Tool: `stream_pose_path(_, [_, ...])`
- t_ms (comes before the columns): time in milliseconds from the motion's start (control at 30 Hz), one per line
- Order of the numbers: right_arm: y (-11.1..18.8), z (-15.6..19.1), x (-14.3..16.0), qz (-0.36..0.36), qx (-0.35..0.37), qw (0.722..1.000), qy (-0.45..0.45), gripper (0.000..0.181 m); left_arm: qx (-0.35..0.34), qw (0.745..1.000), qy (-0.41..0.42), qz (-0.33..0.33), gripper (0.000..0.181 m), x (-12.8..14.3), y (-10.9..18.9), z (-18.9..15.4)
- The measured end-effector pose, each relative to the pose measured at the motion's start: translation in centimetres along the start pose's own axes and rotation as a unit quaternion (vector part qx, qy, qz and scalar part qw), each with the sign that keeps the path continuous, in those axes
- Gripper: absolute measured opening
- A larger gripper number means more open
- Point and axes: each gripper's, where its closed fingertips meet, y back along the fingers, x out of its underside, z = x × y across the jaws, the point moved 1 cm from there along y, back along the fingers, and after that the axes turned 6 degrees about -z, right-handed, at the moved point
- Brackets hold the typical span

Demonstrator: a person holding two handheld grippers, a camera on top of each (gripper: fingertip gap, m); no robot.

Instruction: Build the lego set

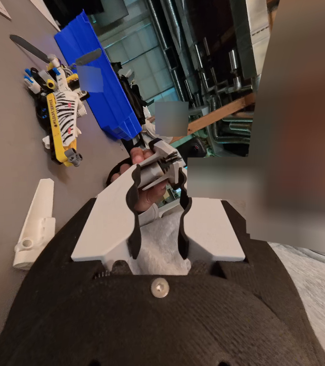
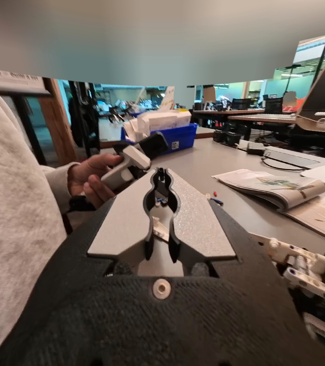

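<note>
A: So, nearest first: the right gripper (image 2: 162, 175) pinches a small black pin (image 2: 161, 172) at its fingertips, held up off the grey table (image 2: 227, 158).

B: And the left gripper (image 1: 158, 178)?

A: Parted, nothing between its fingers, aimed toward the right one.

B: The model?

A: The half-built helicopter (image 1: 58, 111) lies out at ten o'clock beside the blue bin (image 1: 98, 89); the booklet (image 2: 276, 190) sits at two o'clock. I'd judge the pin gets carried to the model next, needing careful alignment with a hole.

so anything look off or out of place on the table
A few tiny loose pieces lie scattered on the table beside the open instruction booklet. A long white panel lies apart from the yellow and white model. Nothing looks damaged.
</note>
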Motion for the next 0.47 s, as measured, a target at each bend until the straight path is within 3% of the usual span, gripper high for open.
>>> stream_pose_path(33, [0.1,0.0,-0.3,-0.013,-0.007,1.0,-0.017,0.003,0.009,1.0,0.002,0.002,0.037,0.2,-0.3,-0.2])
stream_pose_path(233, [0.7,-0.2,-1.2,-0.051,-0.043,0.993,-0.101,0.003,0.059,0.998,0.008,0.001,0.035,0.7,-1.2,-1.7])
stream_pose_path(467, [0.6,0.2,-1.2,-0.059,-0.075,0.983,-0.16,0.002,0.059,0.998,-0.014,0.002,0.024,1.0,-1.6,-2.1])
